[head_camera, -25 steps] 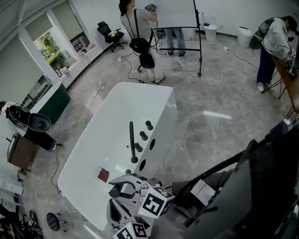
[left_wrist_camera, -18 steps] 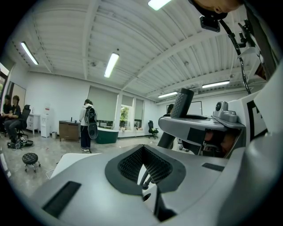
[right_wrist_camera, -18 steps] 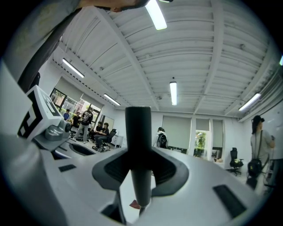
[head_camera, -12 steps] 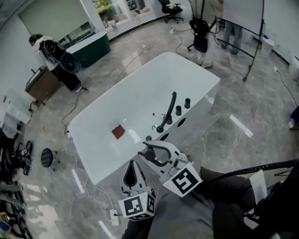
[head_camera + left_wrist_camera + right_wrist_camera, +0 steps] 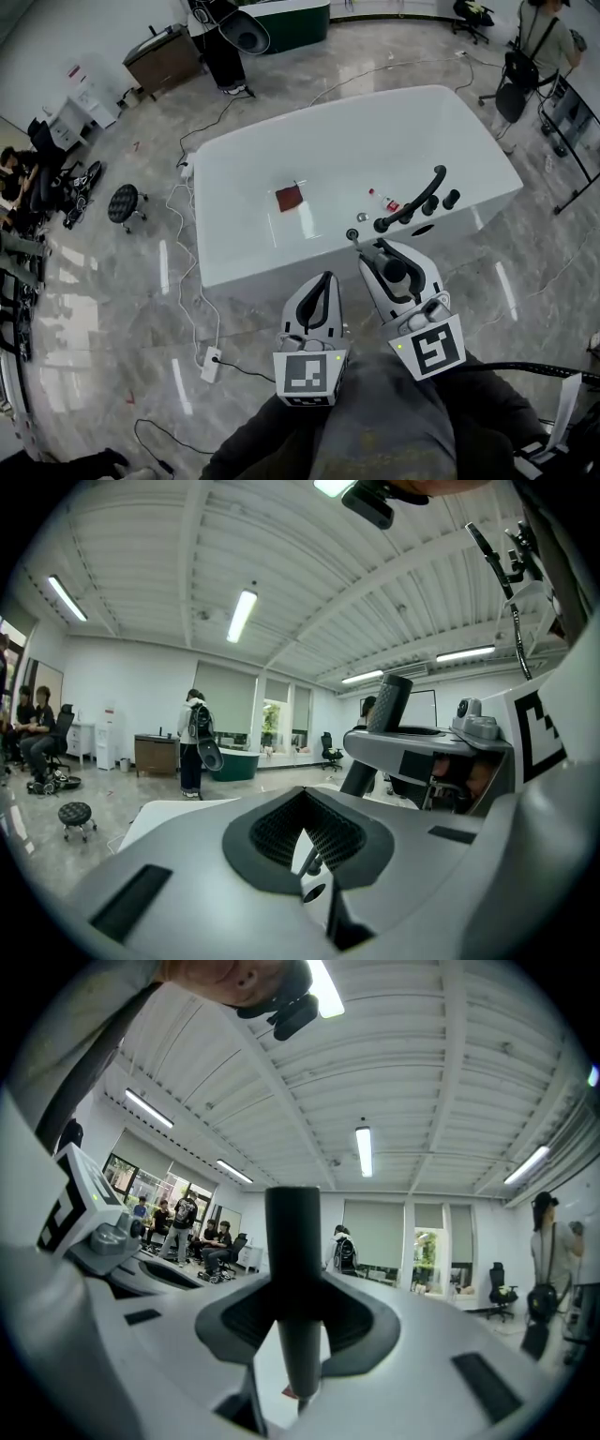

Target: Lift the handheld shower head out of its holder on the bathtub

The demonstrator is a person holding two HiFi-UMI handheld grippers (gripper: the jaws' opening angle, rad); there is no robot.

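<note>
The white bathtub (image 5: 234, 267) lies across the middle of the head view on a grey marble-pattern floor. A flat red square (image 5: 289, 197) lies on the tub bottom, and a small red-and-white item (image 5: 382, 201) lies nearer the fittings. On the floor to the left, a black round stool (image 5: 123, 202) stands well apart from the tub. A white cable (image 5: 183, 234) runs down from the tub's left end to a power strip (image 5: 210, 362). Farther back are a wooden desk (image 5: 164, 58), a dark green unit (image 5: 286, 11) and a standing person (image 5: 217, 37). The handheld shower head (image 5: 412, 199) is a black, slightly curved bar. It sits in its holder on the tub's near rim towards the right end, with two black knobs (image 5: 429, 204) just beside it on the right. A small metal fitting (image 5: 361, 217) sits on the rim close to the shower head's lower end, between it and the tips of the right gripper (image 5: 367, 248). The right gripper points at the rim just short of the holder. In the right gripper view its jaws stand narrowly apart. The shower head rises upright in line with the gap, with a strip of white tub visible beside it, so the jaws are not clamped on it. The left gripper (image 5: 327, 278) is held near the tub's outer wall, left of the right gripper and farther from the shower head. Its jaws are drawn together to a thin slit and grip nothing.
</note>
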